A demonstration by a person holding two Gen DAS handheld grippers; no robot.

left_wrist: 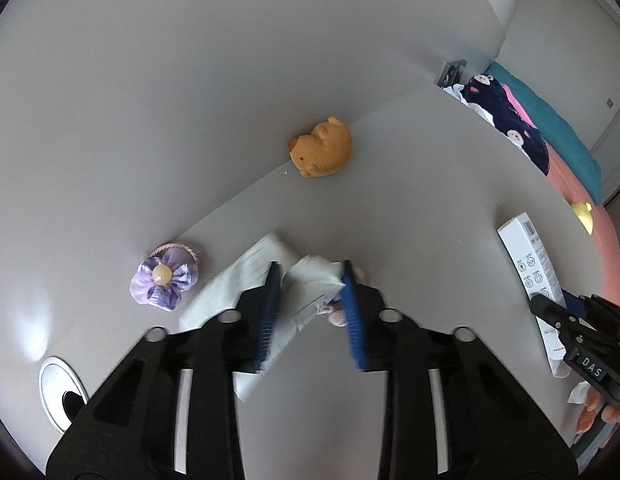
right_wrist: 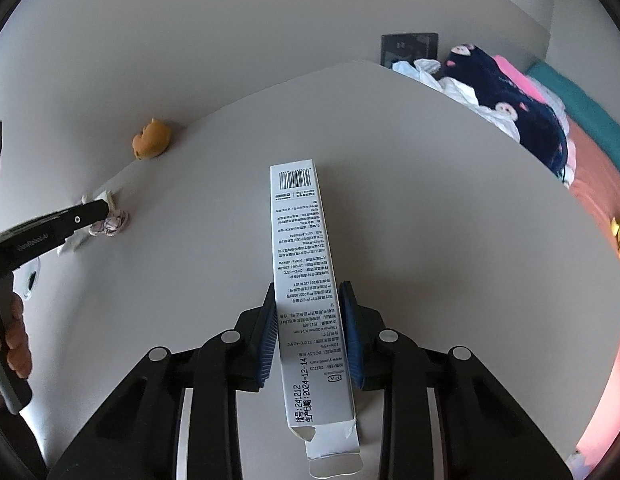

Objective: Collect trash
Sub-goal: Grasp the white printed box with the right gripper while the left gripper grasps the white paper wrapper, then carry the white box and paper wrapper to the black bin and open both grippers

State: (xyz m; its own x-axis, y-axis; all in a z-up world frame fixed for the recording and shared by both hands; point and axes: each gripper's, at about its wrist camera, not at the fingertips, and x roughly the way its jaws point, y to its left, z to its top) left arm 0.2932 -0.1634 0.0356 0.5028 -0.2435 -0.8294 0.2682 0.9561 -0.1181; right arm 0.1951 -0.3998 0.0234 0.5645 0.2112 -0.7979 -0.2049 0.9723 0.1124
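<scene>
Left gripper [left_wrist: 310,280]: fingers spread apart over a pale crumpled paper wrapper [left_wrist: 246,280] lying on the grey table [left_wrist: 430,184]; one fold sits between the blue pads, not clamped. Purple fabric flower [left_wrist: 166,278] at 9 o'clock of the wrapper, orange bear toy [left_wrist: 322,147] at 12 o'clock against the wall.

Right gripper [right_wrist: 308,312]: fingers closing on a long white carton [right_wrist: 306,280], barcode end pointing to 12 o'clock, open flap toward the camera. The pads flank both sides; firm contact cannot be confirmed. Dark patterned cloth [right_wrist: 522,120] lies at 2 o'clock.
</scene>
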